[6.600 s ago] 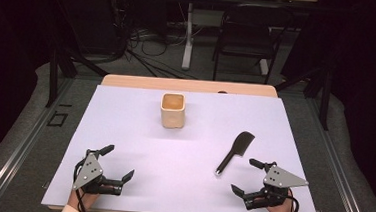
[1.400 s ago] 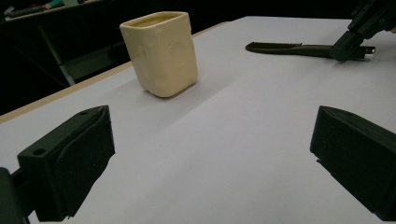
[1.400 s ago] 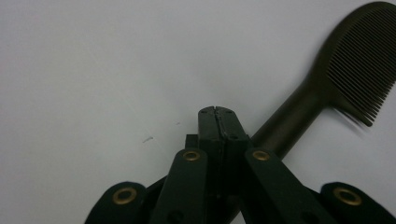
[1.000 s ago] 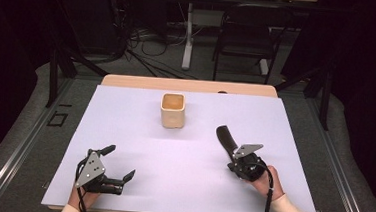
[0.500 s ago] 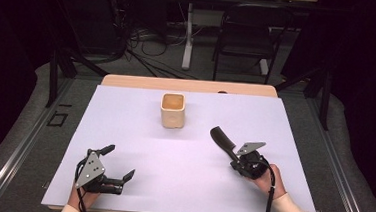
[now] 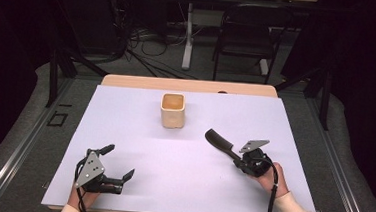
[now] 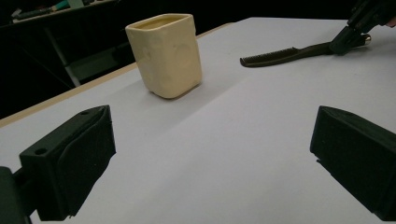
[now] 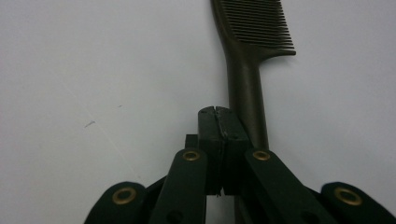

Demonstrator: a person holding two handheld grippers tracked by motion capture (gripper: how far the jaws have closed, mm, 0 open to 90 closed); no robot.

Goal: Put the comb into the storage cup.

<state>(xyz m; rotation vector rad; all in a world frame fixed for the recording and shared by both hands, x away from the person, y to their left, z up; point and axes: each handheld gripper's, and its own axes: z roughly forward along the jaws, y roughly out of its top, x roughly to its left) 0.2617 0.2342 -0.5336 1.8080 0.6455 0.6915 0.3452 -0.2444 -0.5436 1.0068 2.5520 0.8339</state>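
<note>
Two grippers: right gripper (image 6: 234,158) clamped on the comb (image 6: 218,140) handle; left gripper (image 6: 119,165) wide open, empty, near front-left corner.
Comb: right of bench centre.
Cup (image 6: 172,110): near far edge, empty.
Left: likely cupping the comb.

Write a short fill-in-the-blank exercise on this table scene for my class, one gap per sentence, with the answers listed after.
1. The right hand-held gripper is shut on the handle of a black ____.
2. The cream cup stands ____ on the white table.
3. The jaws of the left hand-held gripper are ____, with nothing between them.
4. The comb has its toothed end towards the ____.

Missing words: comb; upright; open; cup
</note>
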